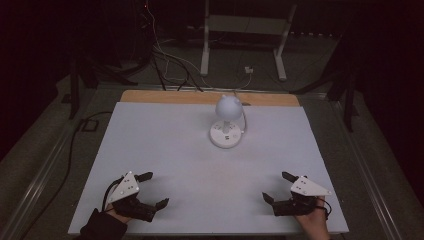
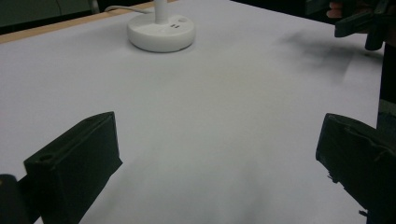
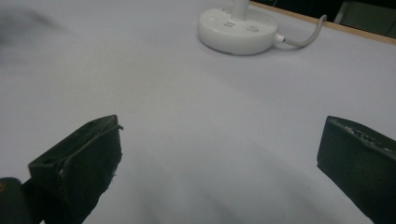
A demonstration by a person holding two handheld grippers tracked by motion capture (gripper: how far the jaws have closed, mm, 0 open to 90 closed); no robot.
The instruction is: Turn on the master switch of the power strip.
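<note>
Left gripper and right gripper: jaws spread wide, holding nothing, over the white surface. Desk lamp stands ahead, between them.

White desk lamp on table

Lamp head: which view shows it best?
The high view: the lamp stands whole there, round white head above its base. The left gripper view shows the base and lower stem; the right gripper view shows the base and its cable.
</note>
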